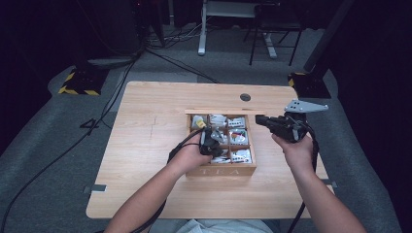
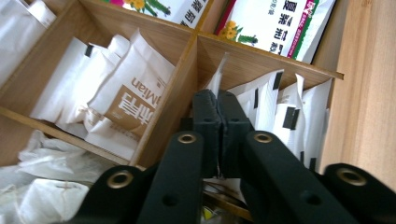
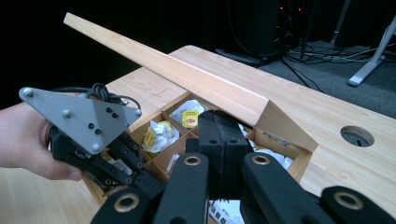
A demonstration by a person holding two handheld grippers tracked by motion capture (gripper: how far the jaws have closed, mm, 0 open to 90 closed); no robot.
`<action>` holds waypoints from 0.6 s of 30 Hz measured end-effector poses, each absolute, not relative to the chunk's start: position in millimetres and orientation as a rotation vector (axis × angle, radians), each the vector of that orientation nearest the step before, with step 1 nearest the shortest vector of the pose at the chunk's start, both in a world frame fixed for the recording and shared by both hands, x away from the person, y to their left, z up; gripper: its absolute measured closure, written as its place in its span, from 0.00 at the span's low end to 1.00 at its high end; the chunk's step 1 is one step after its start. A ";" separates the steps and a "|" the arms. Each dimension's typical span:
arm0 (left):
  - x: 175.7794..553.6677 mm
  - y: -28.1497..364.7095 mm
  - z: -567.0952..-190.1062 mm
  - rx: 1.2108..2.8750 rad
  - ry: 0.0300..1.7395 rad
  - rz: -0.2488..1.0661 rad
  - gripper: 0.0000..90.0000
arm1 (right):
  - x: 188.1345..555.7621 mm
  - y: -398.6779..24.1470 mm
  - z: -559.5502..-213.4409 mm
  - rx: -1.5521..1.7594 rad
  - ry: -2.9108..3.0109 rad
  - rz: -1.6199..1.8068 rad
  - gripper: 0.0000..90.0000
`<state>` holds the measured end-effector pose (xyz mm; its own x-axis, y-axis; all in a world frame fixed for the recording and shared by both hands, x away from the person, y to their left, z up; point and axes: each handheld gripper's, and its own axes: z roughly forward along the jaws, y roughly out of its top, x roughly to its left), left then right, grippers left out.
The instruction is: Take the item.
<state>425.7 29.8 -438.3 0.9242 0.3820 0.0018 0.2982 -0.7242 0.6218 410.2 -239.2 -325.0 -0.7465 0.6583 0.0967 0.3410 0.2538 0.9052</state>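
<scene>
Left gripper (image 1: 210, 141) dips, jaws pressed together, into the tea box (image 1: 221, 170).

My table (image 1: 145, 145) was pale matt wood, and the box (image 1: 221, 171) on it matched. Paper sachets (image 2: 135, 98) inside looked white and creased; those at twelve o'clock (image 2: 275, 23) were glossy print. My left gripper (image 2: 218, 116) was matt black plastic with brass rivets; its plate (image 3: 79, 119) was dull grey metal.
</scene>
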 end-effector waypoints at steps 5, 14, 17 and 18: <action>425.7 32.5 -434.9 2.397 0.475 0.153 1.00 | 410.1 -239.2 -325.4 0.921 2.229 1.493 1.00; 421.6 40.5 -419.8 2.336 0.444 0.144 1.00 | 410.4 -239.2 -325.6 0.925 2.229 1.491 1.00; 420.6 42.7 -415.5 2.323 0.435 0.153 1.00 | 410.4 -239.1 -325.5 0.924 2.229 1.489 1.00; 420.0 43.4 -414.0 2.314 0.438 0.158 1.00 | 410.4 -239.1 -325.5 0.924 2.230 1.489 1.00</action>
<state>420.0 43.4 -414.0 0.9335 0.3580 -0.0183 0.2636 -0.6511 0.7118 410.4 -239.1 -325.5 -0.7460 0.6587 0.0976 0.3427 0.2541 0.9044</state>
